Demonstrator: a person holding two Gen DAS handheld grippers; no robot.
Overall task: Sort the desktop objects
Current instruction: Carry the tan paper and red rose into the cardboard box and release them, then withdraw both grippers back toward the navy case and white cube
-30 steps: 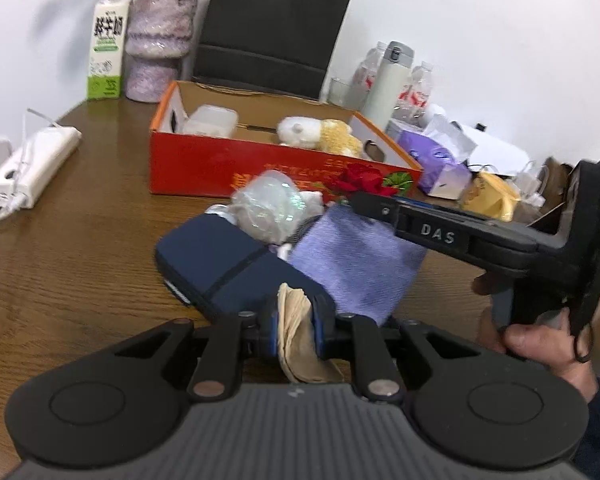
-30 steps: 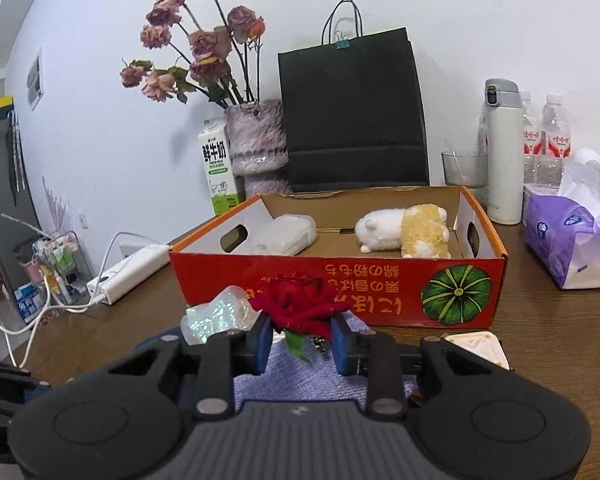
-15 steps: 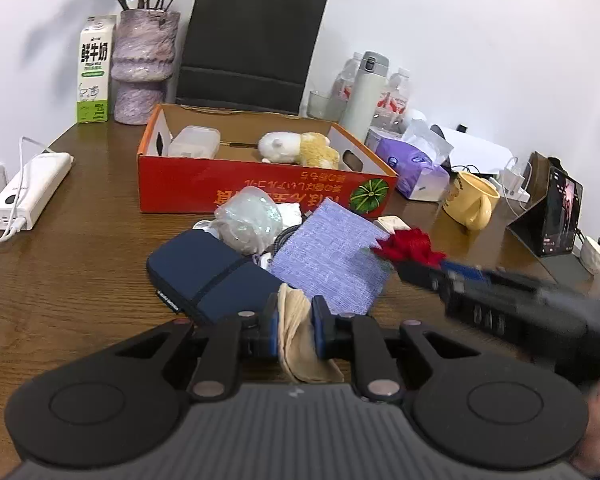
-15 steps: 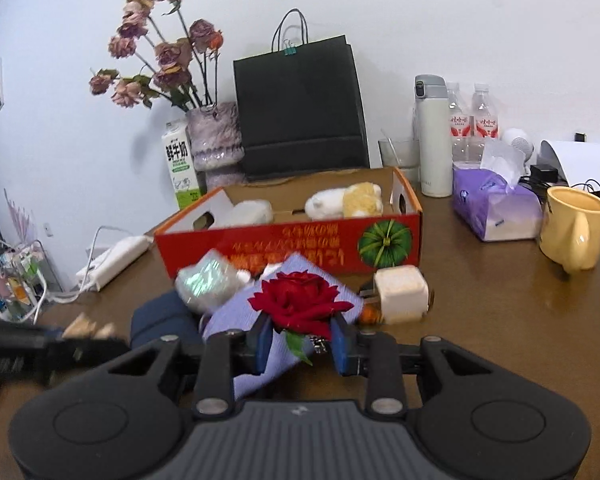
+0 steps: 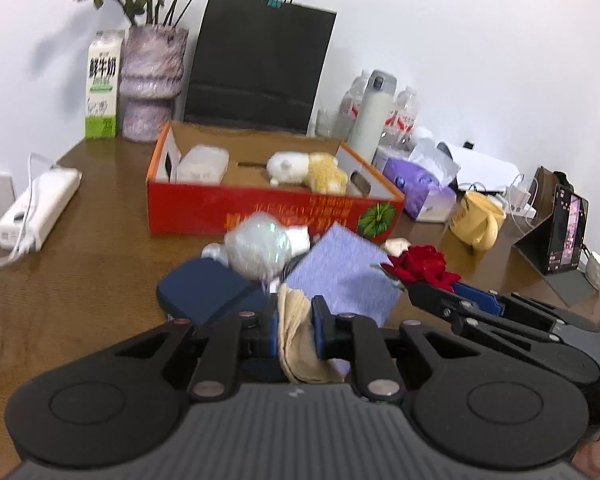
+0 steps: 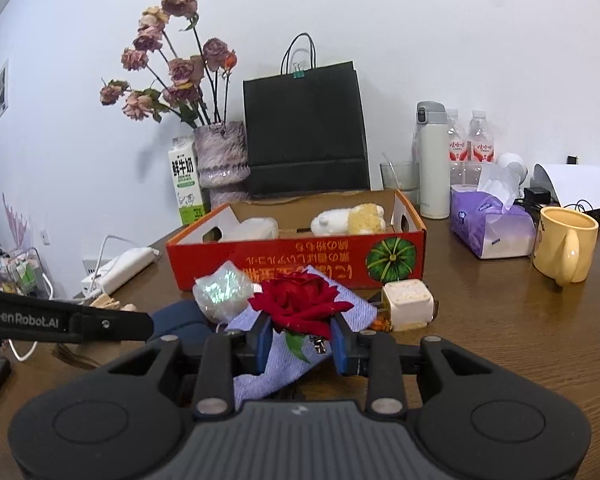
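Since half a second ago the right gripper (image 6: 298, 338) has swung back toward the pile, its blue pads still clenched on the red fabric rose (image 6: 300, 306), now hovering over the woven lilac cloth (image 5: 342, 276). The left gripper (image 5: 295, 326) keeps its pinch on a crumpled tan cloth (image 5: 298, 344). At twelve o'clock sits the orange cardboard box (image 6: 296, 258); a glossy crinkled wrapper (image 6: 222, 290) lies at eleven, on the navy pouch (image 5: 208, 290).
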